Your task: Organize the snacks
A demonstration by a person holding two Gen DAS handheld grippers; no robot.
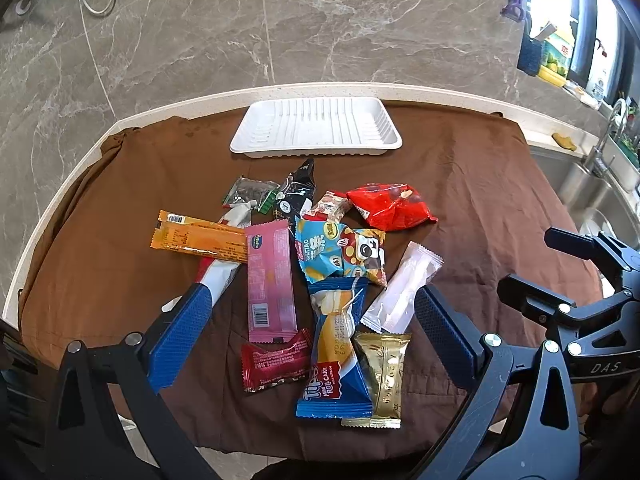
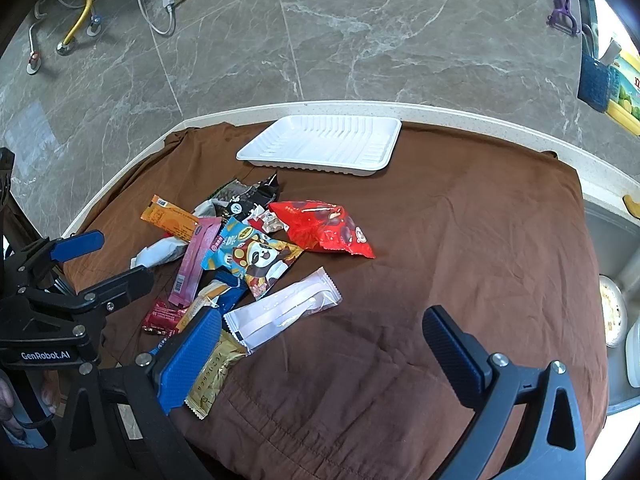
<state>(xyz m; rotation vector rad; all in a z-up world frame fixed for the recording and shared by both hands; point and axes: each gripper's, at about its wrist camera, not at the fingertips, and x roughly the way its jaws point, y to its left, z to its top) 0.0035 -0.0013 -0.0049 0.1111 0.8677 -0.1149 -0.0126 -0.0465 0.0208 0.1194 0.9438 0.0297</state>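
Ribbed white tray [image 1: 316, 128]; crinkly foil snack packets [image 1: 320, 264]; brown cloth [image 1: 480, 208].

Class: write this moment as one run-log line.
left gripper: open, empty | right gripper: open, empty | white ribbed plastic tray: empty | snacks: on brown cloth

Home kitchen; steel sink [image 1: 600, 196], faucet [image 1: 600, 152], marble-tiled wall [image 1: 320, 20]

White ribbed tray [image 1: 316, 128], brown cloth [image 1: 460, 184], red packet [image 1: 390, 206].
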